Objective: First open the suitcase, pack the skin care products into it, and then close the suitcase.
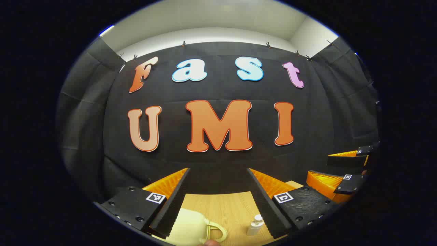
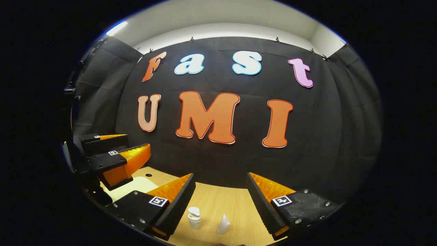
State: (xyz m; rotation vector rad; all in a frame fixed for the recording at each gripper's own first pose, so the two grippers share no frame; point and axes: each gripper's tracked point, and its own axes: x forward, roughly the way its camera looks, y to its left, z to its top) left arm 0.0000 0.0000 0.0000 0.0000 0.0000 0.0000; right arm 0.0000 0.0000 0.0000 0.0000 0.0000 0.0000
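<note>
A: Progress? 
B: I hold both hand-held grippers, left (image 1: 218, 201) and right (image 2: 220, 205), apart above the surface (image 2: 218, 201). Suitcase (image 1: 191, 225) apparently closed; pump bottle (image 2: 194, 218) and tube (image 2: 223, 224) beside it, unpacked.

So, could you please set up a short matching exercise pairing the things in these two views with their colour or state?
Things:
1. suitcase
2. pump bottle
3. table
4. right gripper

Descriptions:
A. light wood grain
B. pale cream, with a handle, lid shut
C. open, holding nothing
D. small, white, standing upright

Pairs: 1-B, 2-D, 3-A, 4-C
</note>
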